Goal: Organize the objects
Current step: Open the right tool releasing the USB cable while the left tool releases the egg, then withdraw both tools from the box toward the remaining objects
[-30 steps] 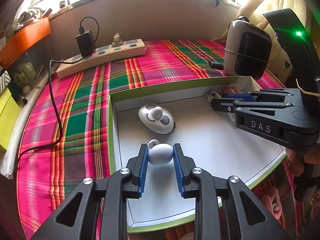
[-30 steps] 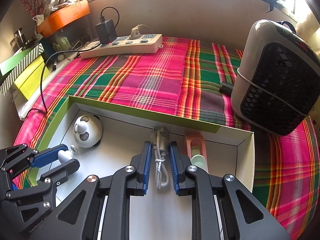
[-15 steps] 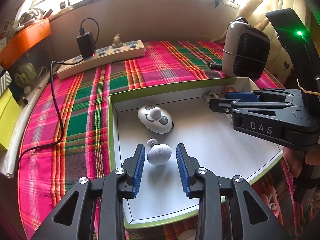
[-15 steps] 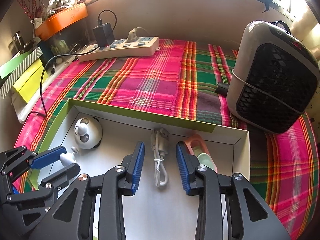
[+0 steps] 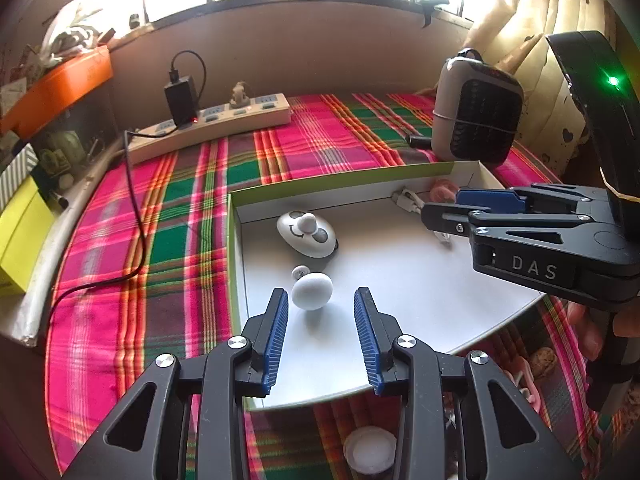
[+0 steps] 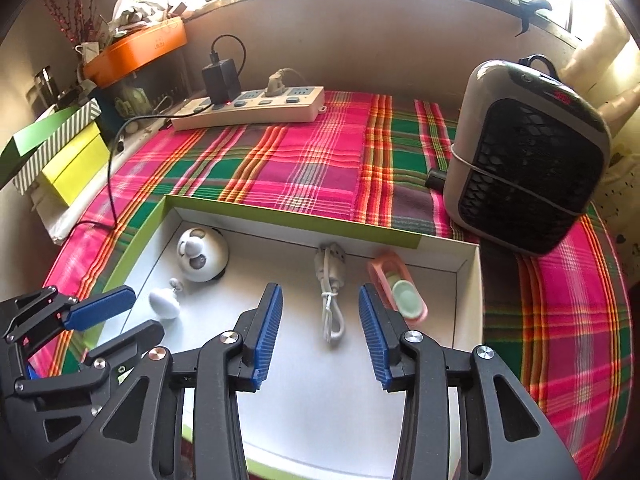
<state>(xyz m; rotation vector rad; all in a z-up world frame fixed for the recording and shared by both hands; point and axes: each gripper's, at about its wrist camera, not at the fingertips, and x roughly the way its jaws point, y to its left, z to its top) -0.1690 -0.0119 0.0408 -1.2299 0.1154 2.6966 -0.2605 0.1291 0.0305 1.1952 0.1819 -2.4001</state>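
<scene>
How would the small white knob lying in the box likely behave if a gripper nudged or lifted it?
The white knob has a rounded, smooth-looking head, so a nudge would probably roll it across the flat box floor. Its gloss suggests it could slip between pads. It looks small and probably light. Its short stem and screw may make it roll in a curve.

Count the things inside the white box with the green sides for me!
4: a round white panda-face toy at the back left, a white knob in front of it, a bundled white cable in the middle, a pink case on the right. The claws might hide more.
</scene>
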